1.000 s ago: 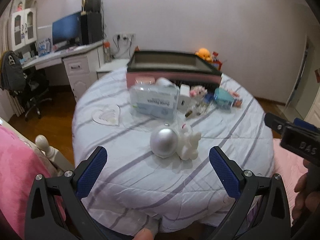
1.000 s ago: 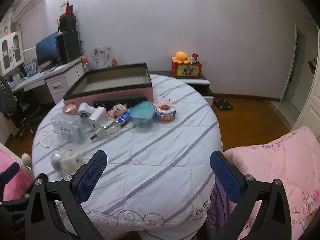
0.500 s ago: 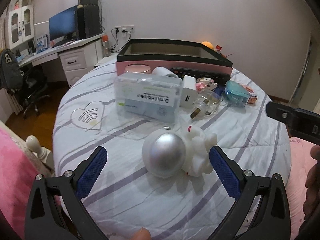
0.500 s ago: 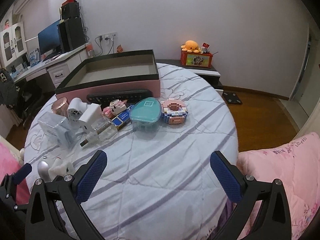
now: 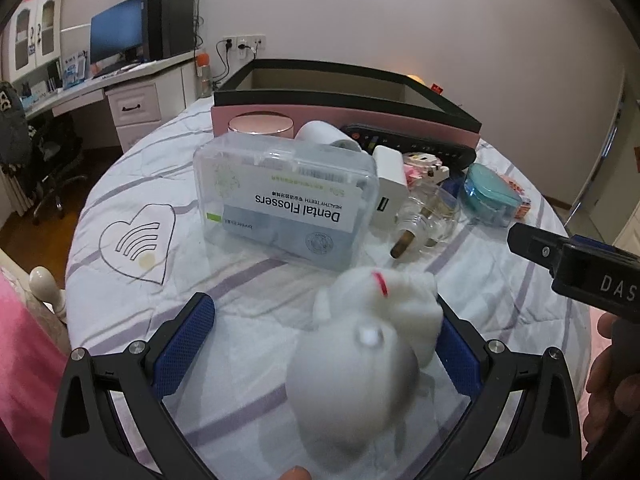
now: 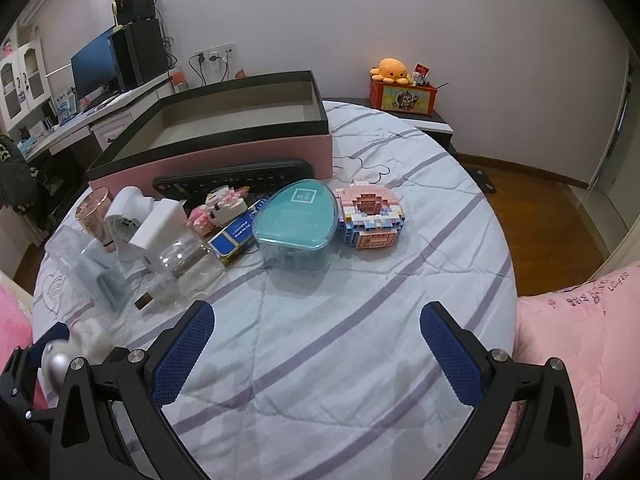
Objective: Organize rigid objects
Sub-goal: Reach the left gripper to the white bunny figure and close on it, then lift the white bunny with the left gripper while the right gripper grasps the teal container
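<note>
A white figurine with a silver ball lies on the striped bedspread, blurred, between the fingers of my left gripper. That gripper is open, and the toy sits close to the right pad. From the right wrist the same figurine shows at the lower left. My right gripper hangs open over bare bedspread with nothing between its fingers. Further back lie a clear Dental Flossers box, a teal heart-shaped box and a block-built donut. Behind them stands an empty pink box with a black rim.
A black remote, white charger, glass bottle and pink round tin crowd the space before the pink box. The right tool's body juts in beside the left gripper. A desk with a monitor stands far left.
My left gripper has moved forward and down until the figurine lies between its open fingers. The right gripper has come closer to the objects on the bedspread.
</note>
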`<state>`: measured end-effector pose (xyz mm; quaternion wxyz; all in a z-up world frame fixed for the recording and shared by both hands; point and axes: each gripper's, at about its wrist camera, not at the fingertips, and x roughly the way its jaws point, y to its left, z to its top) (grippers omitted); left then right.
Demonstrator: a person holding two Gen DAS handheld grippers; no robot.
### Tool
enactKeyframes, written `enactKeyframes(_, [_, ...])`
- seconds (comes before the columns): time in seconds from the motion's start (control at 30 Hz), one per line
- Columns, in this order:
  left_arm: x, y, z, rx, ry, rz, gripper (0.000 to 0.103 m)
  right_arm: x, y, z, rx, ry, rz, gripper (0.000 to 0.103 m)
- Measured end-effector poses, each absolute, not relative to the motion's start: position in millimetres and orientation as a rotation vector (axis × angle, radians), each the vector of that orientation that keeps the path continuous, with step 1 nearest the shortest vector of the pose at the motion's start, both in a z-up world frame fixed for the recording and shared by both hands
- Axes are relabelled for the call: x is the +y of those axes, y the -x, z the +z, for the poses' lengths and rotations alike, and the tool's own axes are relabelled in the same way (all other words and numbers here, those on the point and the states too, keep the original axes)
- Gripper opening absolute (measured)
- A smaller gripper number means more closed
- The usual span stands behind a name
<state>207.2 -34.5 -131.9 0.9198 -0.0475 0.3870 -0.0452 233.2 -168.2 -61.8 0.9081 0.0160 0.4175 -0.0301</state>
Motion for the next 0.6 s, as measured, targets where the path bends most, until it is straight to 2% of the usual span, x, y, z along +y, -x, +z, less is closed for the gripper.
enactKeyframes(0.07, [-33.5, -210.3, -131.8, 0.798, 0.094, -0.089, 0.100, -168.7, -238.4, -63.8, 0.865, -0.037, -0.059, 0.103])
enactKeyframes(0.2, [-33.5, -216.1, -132.5, 0.807, 0.077, -0.072, 0.088, -167.8, -247.5, -67.8, 0.866, -0.038, -0.051, 0.103])
enactKeyframes(0.27, [-31.7, -217.7, -131.6, 0.806, 0.075, -0.060, 0.078, -167.5, -251.9, -70.8, 0.870, -0.040, -0.048, 0.103])
enactKeyframes(0.33, [-30.2, -220.5, -130.7, 0.807, 0.067, -0.049, 0.062, -167.3, -255.8, -73.9, 0.875, -0.043, -0.045, 0.103])
enactKeyframes(0.6, [-23.8, -228.0, -128.9, 0.814, 0.088, -0.058, 0.061, -164.9, -267.2, -80.2, 0.874, -0.042, -0.034, 0.103])
